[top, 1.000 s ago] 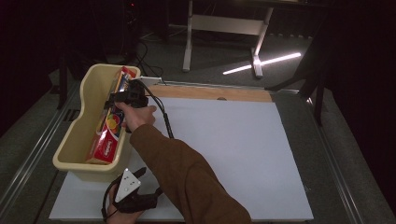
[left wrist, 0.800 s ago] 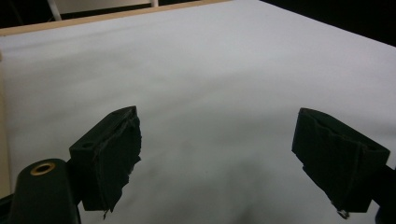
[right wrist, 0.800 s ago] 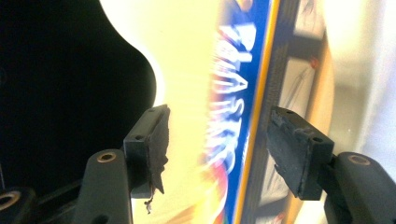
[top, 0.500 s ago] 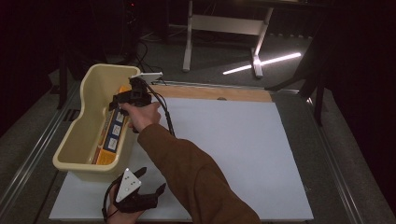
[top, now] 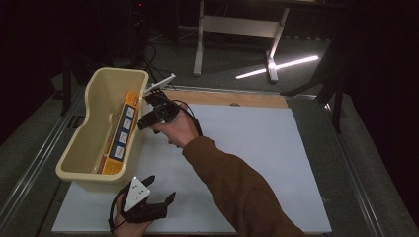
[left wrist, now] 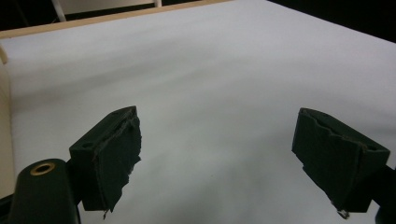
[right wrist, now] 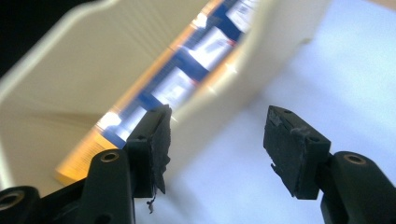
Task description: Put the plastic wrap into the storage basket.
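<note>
The orange and blue box (top: 120,133) lay inside the cream bin (top: 81,148), leaning on its long edge against the wall nearest the right gripper (top: 154,112). We saw the box just left of that gripper in the high view, apart from it, with the bin wall between them. In the right gripper view the box (right wrist: 187,79) showed blurred beyond the bin's rim (right wrist: 243,60), above and left of the jaws.

The right gripper (right wrist: 215,140) had its jaws well apart, with nothing between them but bare white sheet. They had just been opening a little. The hand around it sat just outside the bin, over the sheet, with a brown sleeve (top: 237,192) running back to the bottom edge.

The left gripper (top: 148,195) rested low at the near edge of the desk, just in front of the bin's near end. Its jaws stood wide apart and held nothing. In the left gripper view (left wrist: 215,154) we saw the white sheet (left wrist: 224,70) between and beyond the jaws.

The white sheet (top: 276,158) covered most of the desk, with a wooden strip (top: 247,98) at its far side, past the right gripper.
</note>
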The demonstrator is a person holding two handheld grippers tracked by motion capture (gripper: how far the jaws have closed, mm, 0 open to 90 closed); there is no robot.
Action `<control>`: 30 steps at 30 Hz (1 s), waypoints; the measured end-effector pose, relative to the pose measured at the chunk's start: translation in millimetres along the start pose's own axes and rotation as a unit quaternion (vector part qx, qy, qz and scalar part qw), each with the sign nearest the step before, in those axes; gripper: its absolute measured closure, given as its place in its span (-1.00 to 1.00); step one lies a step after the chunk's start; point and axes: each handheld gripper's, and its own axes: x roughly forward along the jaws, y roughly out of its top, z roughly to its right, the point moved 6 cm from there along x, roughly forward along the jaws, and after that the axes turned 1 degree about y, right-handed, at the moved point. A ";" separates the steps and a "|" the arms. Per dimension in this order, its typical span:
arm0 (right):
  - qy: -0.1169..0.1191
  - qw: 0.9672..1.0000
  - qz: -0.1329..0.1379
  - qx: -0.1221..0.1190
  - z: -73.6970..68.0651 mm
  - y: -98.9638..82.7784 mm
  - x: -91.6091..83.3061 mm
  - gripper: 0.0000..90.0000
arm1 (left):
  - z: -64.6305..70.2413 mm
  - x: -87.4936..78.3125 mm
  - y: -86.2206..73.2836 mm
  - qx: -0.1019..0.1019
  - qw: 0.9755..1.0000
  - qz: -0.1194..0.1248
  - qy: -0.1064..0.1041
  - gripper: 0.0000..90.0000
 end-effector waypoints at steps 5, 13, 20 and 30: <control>-0.020 0.999 0.010 -0.028 25.2 -32.4 -17.9 -0.10 | -1.3 -0.8 1.1 0.001 1.000 0.003 0.003 -0.66; -0.039 0.997 0.035 -0.048 76.5 -93.3 -43.3 -0.01 | -2.0 0.3 1.3 0.000 1.000 0.003 0.005 -0.66; -0.044 0.995 0.076 -0.040 112.7 -151.7 -65.6 0.00 | -1.6 0.4 1.7 0.004 1.000 0.000 0.009 -0.66; -0.125 0.979 0.149 -0.053 140.6 -247.8 -80.8 -0.13 | 0.1 3.0 1.4 0.013 1.000 -0.007 0.019 -0.65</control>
